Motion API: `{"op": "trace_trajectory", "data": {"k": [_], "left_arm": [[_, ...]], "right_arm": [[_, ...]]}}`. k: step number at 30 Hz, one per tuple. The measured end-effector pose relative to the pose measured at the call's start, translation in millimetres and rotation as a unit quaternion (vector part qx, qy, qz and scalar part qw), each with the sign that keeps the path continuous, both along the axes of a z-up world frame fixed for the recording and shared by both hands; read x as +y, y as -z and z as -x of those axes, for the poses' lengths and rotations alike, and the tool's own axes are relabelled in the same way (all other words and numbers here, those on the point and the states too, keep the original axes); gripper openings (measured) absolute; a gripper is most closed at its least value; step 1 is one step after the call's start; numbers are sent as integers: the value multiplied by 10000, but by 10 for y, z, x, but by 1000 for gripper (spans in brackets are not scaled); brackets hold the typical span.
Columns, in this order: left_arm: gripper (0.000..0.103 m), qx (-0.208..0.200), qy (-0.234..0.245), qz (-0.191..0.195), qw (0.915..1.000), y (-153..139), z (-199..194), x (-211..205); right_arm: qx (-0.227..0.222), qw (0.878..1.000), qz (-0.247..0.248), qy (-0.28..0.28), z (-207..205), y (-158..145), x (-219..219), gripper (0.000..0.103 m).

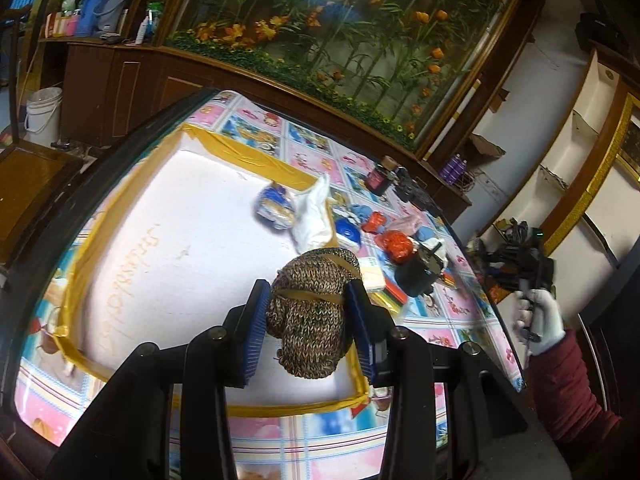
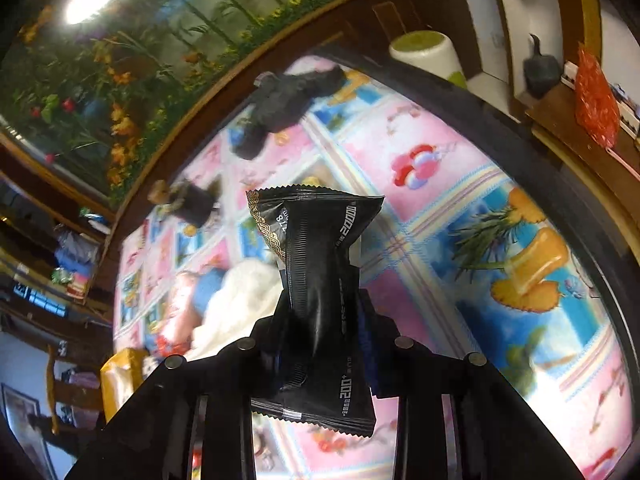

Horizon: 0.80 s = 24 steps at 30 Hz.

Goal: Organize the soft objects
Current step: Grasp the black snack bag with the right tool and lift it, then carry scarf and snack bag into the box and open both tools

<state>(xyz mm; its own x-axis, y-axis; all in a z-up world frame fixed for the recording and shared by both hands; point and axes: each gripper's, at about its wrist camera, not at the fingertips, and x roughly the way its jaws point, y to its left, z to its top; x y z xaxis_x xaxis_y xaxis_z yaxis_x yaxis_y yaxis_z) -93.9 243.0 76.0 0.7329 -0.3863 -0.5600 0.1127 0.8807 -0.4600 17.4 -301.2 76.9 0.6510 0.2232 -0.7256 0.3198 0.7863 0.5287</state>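
My left gripper (image 1: pixel 308 304) is shut on a brown knitted bundle (image 1: pixel 310 320) tied with tan bands, held over the near right part of a white foam tray (image 1: pixel 168 240) with yellow taped edges. A blue-and-white pack (image 1: pixel 274 206) and a white cloth (image 1: pixel 314 216) lie at the tray's far right edge. My right gripper (image 2: pixel 320 280) is shut on a black foil sachet (image 2: pixel 320 296), held above the patterned tablecloth (image 2: pixel 440 208). The right gripper also shows in the left wrist view (image 1: pixel 524 264), at the table's right edge in a white-gloved hand.
Right of the tray lie orange-red packs (image 1: pixel 396 244), a blue cap (image 1: pixel 348 236), a black pouch (image 1: pixel 416 276) and a dark bottle (image 1: pixel 380 178). In the right wrist view a black cloth (image 2: pixel 288 100) and a white cloth (image 2: pixel 240 292) lie on the table. A wooden cabinet with a flower picture stands behind.
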Motion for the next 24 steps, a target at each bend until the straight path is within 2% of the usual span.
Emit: {"op": "trace_trajectory", "data": {"k": [5, 9, 13, 17, 20, 24], "left_arm": [[37, 167, -211, -184, 9995, -44, -175, 192], [37, 364, -259, -278, 9986, -25, -462, 299], [37, 565, -398, -342, 9970, 63, -837, 432], [37, 724, -546, -244, 9956, 171, -1196, 547], [37, 824, -692, -64, 9942, 253, -1425, 611], [37, 875, -1027, 111, 9908, 356, -1642, 714]], "right_arm": [[-542, 9944, -107, -901, 193, -463, 509, 29], [-800, 9779, -50, -1929, 264, -669, 1284, 29], [-651, 9570, -197, -2819, 190, -590, 2112, 30], [-402, 9411, -261, -3347, -43, -434, 2813, 30], [-219, 9331, -301, -3576, -300, -330, 3280, 30], [-61, 9299, -279, -3667, -688, -190, 3721, 30]]}}
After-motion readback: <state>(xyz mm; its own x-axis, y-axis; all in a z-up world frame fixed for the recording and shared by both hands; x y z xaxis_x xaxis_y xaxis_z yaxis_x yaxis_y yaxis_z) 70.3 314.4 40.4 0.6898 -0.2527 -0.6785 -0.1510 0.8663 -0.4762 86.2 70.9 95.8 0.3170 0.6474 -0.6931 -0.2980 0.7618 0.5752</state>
